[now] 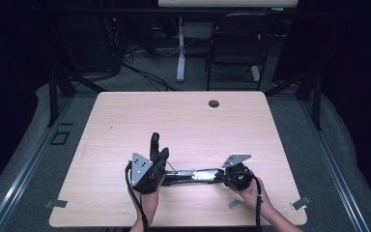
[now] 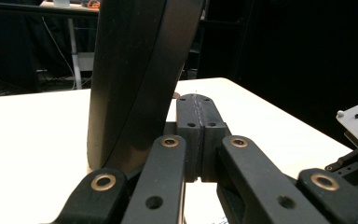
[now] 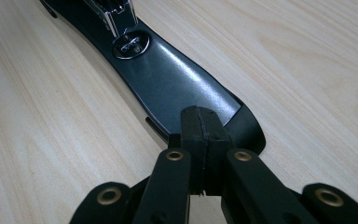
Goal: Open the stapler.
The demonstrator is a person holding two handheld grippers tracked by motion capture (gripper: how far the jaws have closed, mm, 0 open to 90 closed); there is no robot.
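Belt (image 1: 193, 175) lay low-centre of the high view on the table (image 1: 183, 121), between left hand-held gripper (image 1: 154, 145) and right hand-held gripper (image 1: 224, 180), both fully closed, empty; best to open wide before pinching one end.

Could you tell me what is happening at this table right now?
A person holds a gripper in each hand over a light wooden table. Between them lies a long black tool with a shiny metal middle; what it is exactly is hard to tell. One black handle sticks up beside the left gripper, the other lies flat under the tip of the right gripper. Both grippers' fingers are shut together, gripping nothing.
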